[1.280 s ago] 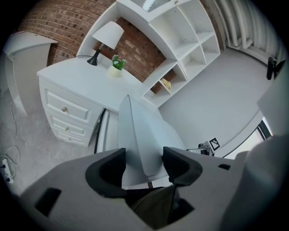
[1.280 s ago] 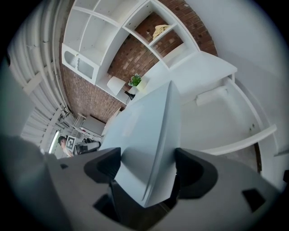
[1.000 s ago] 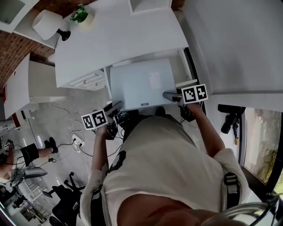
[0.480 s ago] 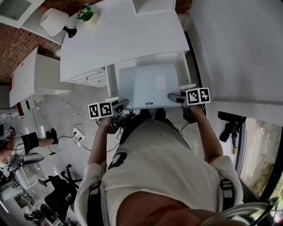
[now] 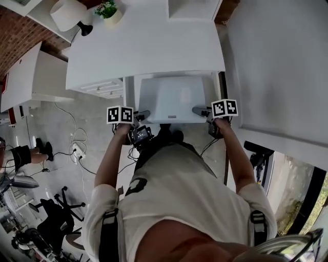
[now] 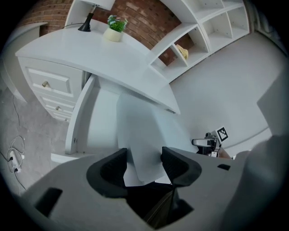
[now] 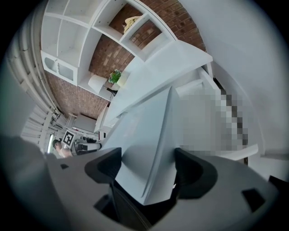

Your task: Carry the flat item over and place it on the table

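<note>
The flat item (image 5: 171,97) is a thin white panel held level in the air, its far edge at the front edge of the white table (image 5: 148,46). My left gripper (image 5: 139,115) grips its near left corner; the jaws are closing, with the corner (image 6: 140,131) between the pads of that gripper (image 6: 143,155). My right gripper (image 5: 201,110) is shut on the near right corner. In the right gripper view the panel (image 7: 149,135) fills the gap of that gripper (image 7: 149,164).
On the table's far left stand a white lamp (image 5: 69,13) and a small potted plant (image 5: 110,9). Drawers (image 5: 102,88) sit under its left side. Cables (image 5: 77,151) and an office chair (image 5: 48,215) lie on the floor at left. White shelves (image 6: 198,27) line the brick wall.
The person has stepped toward the table. The panel has moved forward with both grippers and turned square to the table's front edge. Both grips have held.
</note>
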